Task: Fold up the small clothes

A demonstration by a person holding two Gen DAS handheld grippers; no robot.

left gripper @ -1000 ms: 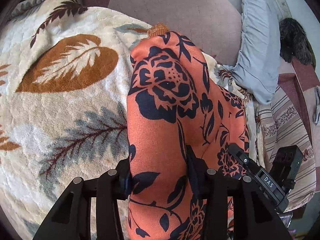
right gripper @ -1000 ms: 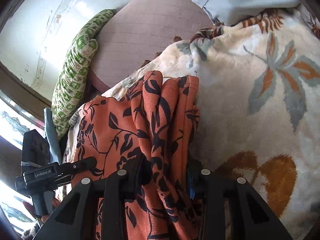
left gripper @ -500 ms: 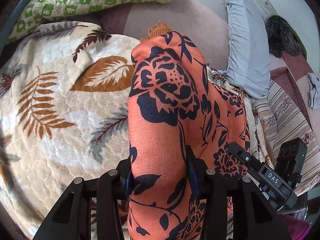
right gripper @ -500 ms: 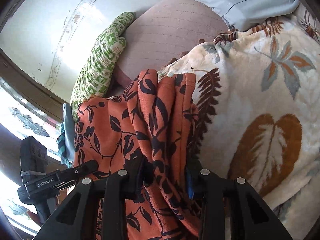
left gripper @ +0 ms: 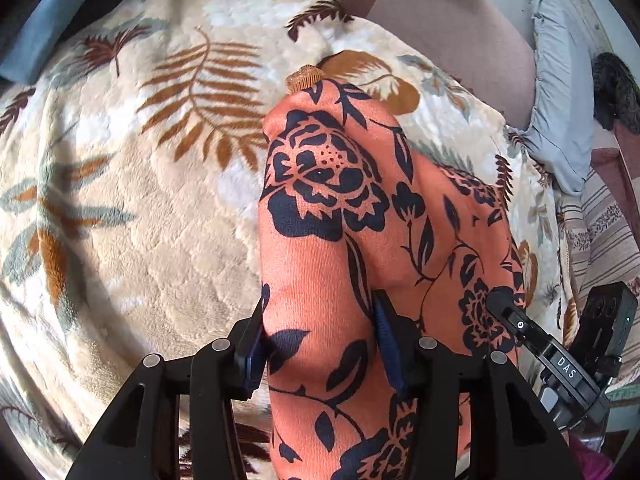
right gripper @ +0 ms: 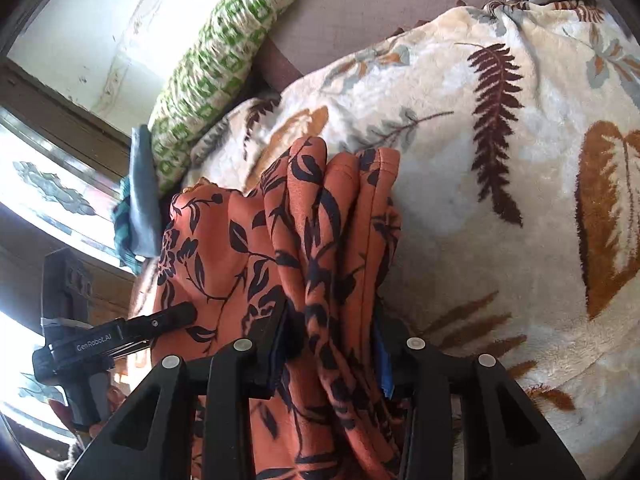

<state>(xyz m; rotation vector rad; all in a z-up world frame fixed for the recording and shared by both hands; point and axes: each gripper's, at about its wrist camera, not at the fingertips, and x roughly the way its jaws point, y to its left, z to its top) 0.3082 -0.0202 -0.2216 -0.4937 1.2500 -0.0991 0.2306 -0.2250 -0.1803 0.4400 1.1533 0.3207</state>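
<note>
An orange garment with dark blue flowers (left gripper: pixel 340 208) hangs bunched between both grippers above a cream leaf-print blanket (left gripper: pixel 132 208). My left gripper (left gripper: pixel 320 340) has a thick fold of it between its pads, and its jaws are opening. The right gripper (left gripper: pixel 536 344) shows at the lower right of the left wrist view. In the right wrist view my right gripper (right gripper: pixel 332 344) has several gathered pleats of the same garment (right gripper: pixel 320 240) between its pads, its jaws opening too. The left gripper (right gripper: pixel 120 332) appears at the lower left there.
A green patterned pillow (right gripper: pixel 216 64) and a blue cloth (right gripper: pixel 140 188) lie at the blanket's far edge by a window. A grey-blue pillow (left gripper: pixel 560 92), a dark furry thing (left gripper: pixel 616 88) and a striped sheet (left gripper: pixel 604 248) lie to the right. Mauve bedding (left gripper: pixel 448 28) lies beyond the blanket.
Both grippers have carried the garment sideways across the bed, so more of the leaf-print blanket now lies under it. The cloth still fills both jaws.
</note>
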